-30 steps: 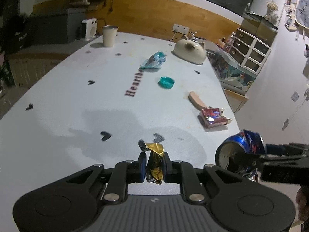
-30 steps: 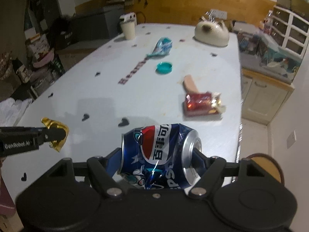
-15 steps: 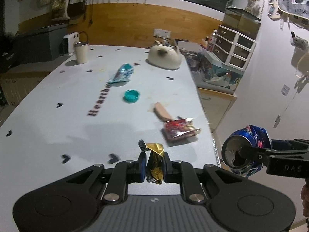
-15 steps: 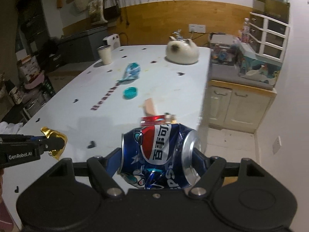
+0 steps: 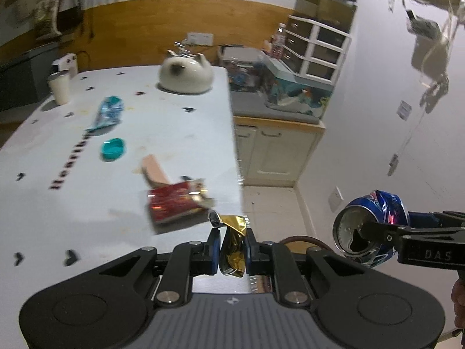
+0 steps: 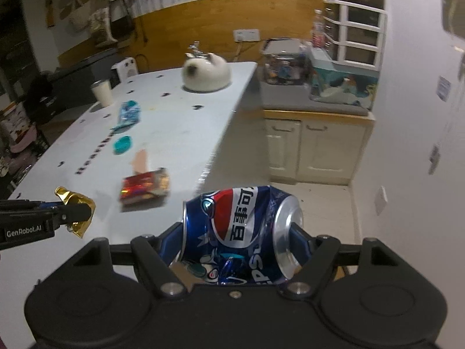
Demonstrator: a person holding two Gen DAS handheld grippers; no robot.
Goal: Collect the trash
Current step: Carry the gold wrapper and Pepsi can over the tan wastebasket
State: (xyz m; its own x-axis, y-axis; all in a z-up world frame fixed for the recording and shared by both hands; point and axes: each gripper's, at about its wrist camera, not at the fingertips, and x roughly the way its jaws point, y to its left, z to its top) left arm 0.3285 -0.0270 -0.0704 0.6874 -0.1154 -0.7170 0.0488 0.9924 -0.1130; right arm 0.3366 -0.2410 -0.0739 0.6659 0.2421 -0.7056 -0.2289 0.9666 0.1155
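Gold foil wrapper sits pinched in the nearly closed left gripper, and the crushed blue can is clamped end to end in the wide-set right gripper, so two pieces are collected. On the white table, at about 10 to 11 o'clock from the left gripper, remain a red packet, a teal cap and a blue wrapper. Both grippers tilt downward side by side near the table's edge, the can at 3 o'clock of the foil; no bin is visible.
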